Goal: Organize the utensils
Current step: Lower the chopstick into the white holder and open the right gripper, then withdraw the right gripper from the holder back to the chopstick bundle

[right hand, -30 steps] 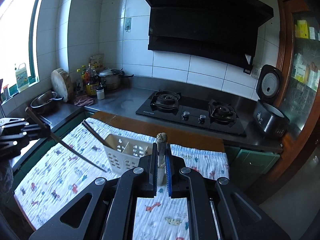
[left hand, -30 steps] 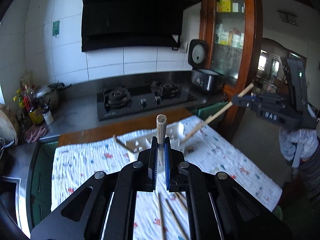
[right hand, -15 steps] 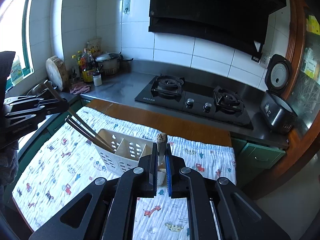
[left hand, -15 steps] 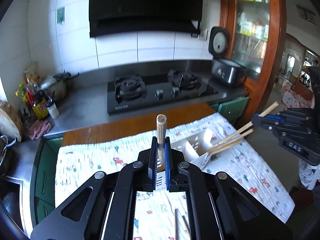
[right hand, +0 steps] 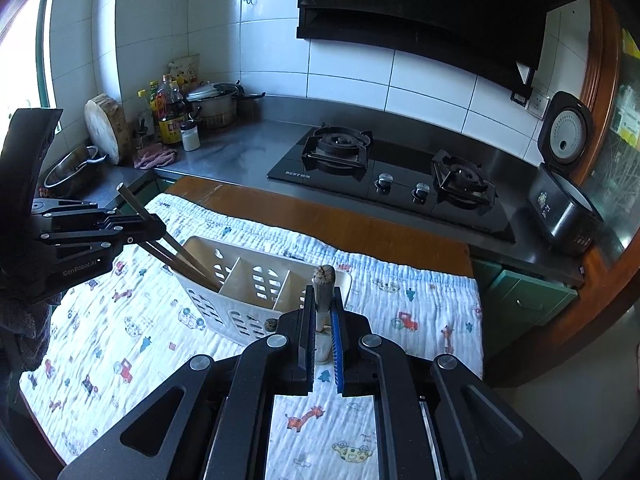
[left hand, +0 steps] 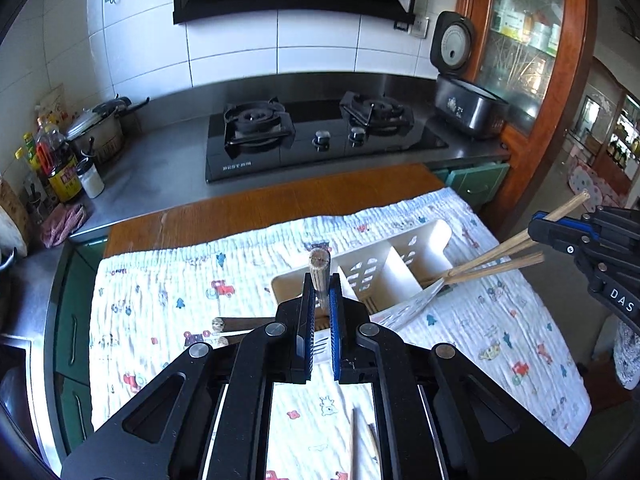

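My left tongs (left hand: 320, 312) are clamped narrow on a dark chopstick (left hand: 319, 268), its long axis running up between the pads and its lower tip down in the left end compartment of the white caddy (left hand: 400, 248). My right tongs (right hand: 322, 320) are pinched just as tight on a pale chopstick (right hand: 323, 280) slanting into the opposite end compartment (two more pale ones already lean there). The caddy lies toward the far edge of the cloth-covered counter (left hand: 160, 292), so I judge each stick only needs lowering along its own length, while loose chopsticks (left hand: 360, 440) wait near the front edge.
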`<act>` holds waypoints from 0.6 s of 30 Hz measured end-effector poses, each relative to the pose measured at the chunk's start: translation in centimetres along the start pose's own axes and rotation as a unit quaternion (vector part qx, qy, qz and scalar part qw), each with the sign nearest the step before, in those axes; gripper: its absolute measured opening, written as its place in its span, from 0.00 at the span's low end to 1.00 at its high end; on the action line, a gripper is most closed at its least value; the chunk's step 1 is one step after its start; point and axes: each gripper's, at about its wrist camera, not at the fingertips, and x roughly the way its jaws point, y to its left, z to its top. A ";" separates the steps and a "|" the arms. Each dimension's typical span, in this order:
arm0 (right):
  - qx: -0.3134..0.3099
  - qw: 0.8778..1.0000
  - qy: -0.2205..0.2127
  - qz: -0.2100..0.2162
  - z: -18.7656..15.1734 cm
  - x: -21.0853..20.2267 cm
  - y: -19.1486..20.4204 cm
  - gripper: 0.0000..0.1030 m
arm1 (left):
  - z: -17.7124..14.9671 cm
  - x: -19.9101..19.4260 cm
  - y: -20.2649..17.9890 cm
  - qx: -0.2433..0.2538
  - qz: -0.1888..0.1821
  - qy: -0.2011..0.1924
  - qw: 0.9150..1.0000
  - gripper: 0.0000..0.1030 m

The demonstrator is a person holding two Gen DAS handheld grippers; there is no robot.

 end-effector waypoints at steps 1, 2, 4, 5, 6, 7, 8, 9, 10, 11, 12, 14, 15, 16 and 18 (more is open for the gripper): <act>0.001 1.000 0.002 -0.001 0.0 0.2 -0.1 0.07 | -0.1 0.2 0.0 -0.001 0.000 0.001 1.000 0.06; 0.003 1.000 0.004 -0.002 -0.1 0.3 -0.1 0.07 | -0.1 0.3 0.0 -0.003 0.000 0.002 1.000 0.06; 0.005 1.000 0.005 -0.003 -0.1 0.6 -0.2 0.07 | -0.2 0.5 0.1 -0.005 -0.002 0.005 1.000 0.06; 0.007 1.000 0.005 -0.003 -0.1 0.7 -0.3 0.07 | -0.2 0.7 0.1 -0.005 0.000 0.006 1.000 0.06; 0.008 1.000 0.004 -0.002 -0.1 0.7 -0.3 0.07 | -0.3 0.7 0.1 -0.003 0.000 0.006 1.000 0.07; 0.008 1.000 0.004 -0.002 -0.1 0.8 -0.3 0.07 | -0.3 0.7 0.1 -0.002 0.003 0.005 1.000 0.07; 0.010 1.000 0.002 -0.001 -0.1 0.7 -0.4 0.07 | -0.4 0.8 0.0 0.000 0.006 0.005 1.000 0.07; 0.011 1.000 0.000 0.002 -0.1 0.7 -0.4 0.07 | -0.4 0.7 0.1 -0.001 0.004 0.004 1.000 0.07; 0.011 1.000 -0.003 0.001 -0.1 0.5 -0.4 0.07 | -0.4 0.7 0.1 -0.001 0.003 0.003 1.000 0.07; 0.011 1.000 -0.005 0.000 -0.1 0.4 -0.4 0.07 | -0.4 0.6 0.1 -0.002 0.003 0.000 1.000 0.08; 0.011 1.000 -0.007 -0.001 0.0 0.3 -0.4 0.08 | -0.4 0.5 0.1 -0.003 0.003 -0.003 1.000 0.08; 0.014 1.000 -0.015 -0.002 0.0 -0.2 -0.4 0.10 | -0.3 0.1 0.1 -0.003 0.001 -0.010 1.000 0.08; 0.013 1.000 -0.019 -0.004 0.0 -0.5 -0.4 0.13 | -0.3 -0.3 0.0 -0.002 0.001 -0.016 1.000 0.09; 0.014 1.000 -0.025 -0.004 0.0 -1.0 -0.4 0.14 | -0.3 -0.8 -0.1 -0.002 0.000 -0.021 1.000 0.11; 0.017 0.999 -0.038 -0.008 -0.1 -2.1 -0.6 0.20 | -0.3 -2.0 -0.2 -0.003 -0.003 -0.036 0.999 0.17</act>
